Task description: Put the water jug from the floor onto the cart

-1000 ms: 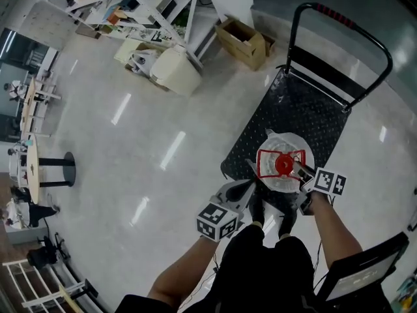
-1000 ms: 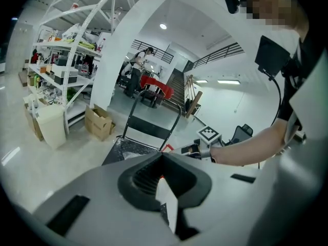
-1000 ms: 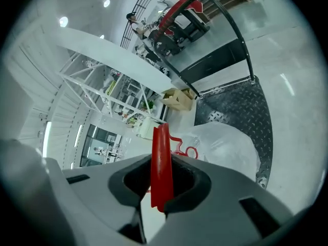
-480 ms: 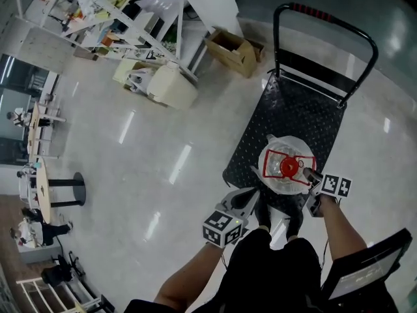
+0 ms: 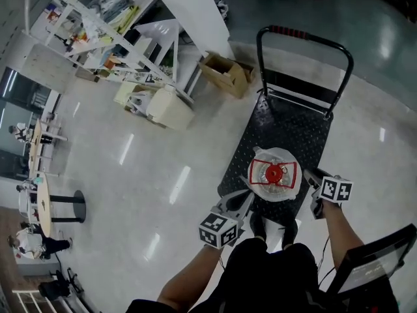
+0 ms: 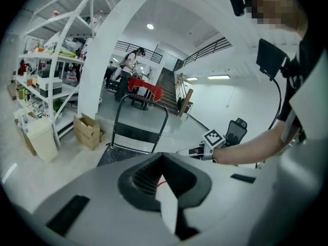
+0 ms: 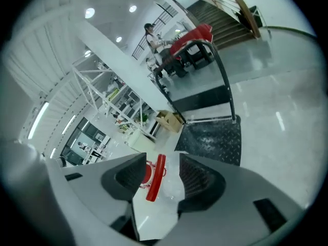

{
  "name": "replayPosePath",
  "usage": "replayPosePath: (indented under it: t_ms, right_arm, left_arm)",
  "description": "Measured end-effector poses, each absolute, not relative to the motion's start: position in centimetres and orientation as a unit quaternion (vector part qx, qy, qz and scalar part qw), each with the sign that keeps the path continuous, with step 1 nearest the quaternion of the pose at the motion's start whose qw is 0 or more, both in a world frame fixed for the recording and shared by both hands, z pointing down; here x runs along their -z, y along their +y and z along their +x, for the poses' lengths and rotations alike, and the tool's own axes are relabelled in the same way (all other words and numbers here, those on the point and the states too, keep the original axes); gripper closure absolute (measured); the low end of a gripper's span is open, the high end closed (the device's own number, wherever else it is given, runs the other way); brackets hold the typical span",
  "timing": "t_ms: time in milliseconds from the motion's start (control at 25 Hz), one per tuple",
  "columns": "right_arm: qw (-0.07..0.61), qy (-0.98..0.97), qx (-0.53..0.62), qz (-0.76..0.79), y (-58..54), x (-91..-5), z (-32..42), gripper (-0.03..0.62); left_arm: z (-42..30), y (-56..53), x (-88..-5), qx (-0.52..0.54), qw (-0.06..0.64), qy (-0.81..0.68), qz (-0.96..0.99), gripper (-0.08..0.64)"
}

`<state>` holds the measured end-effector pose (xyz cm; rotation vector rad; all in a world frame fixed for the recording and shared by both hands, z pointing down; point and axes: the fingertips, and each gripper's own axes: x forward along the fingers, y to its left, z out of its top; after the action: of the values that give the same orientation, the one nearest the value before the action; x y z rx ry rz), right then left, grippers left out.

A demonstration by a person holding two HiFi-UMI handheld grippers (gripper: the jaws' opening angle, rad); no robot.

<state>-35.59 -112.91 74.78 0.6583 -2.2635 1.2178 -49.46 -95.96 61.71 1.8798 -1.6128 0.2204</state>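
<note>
Bright ceiling lights [image 7: 89,13] — floor [image 5: 130,149] glare, fisheye edges.

Clear, red-handled water jug [image 5: 273,175]; black diamond-patterned cart [image 5: 287,130]

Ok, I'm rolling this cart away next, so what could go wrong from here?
1. The jug sits close to the near edge of the cart, not centred, so a jolt might slide or tip it off.
2. The jaws of the right hand-held gripper are opening with the jug's red handle between them. Pulling back askew could snag the handle and drag the jug over.
</note>
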Motion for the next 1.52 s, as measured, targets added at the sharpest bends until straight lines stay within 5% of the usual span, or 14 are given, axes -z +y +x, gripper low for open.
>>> replayPosePath:
  t_ms: [200,360,1000,1520]
  right_arm:
    - [0.170,-0.893,-0.350,0.225,-114.3,-63.9,-33.1,0.420]
    - [0.132,-0.923,-0.275,0.233,-114.0,-55.0,-29.6,0.586]
    - [0.082,-0.954,-0.169,0.233,-104.9,-43.8,-21.2,0.591]
    - [0.080,-0.925,-0.134,0.346,-80.3,-42.8,-17.1,0.591]
  left_arm:
    - [-47.2,-97.6,-56.4,-0.054,0.277,-0.619,0.733,0.568]
    - [-43.5,-98.5,-51.1,-0.030,0.229,-0.612,0.756,0.568]
    - [-33.1,-93.1,-41.7,-0.037,0.112,-0.583,0.804,0.568]
    - [-31.9,-70.4,-43.2,-0.029,0.070,-0.486,0.870,0.568]
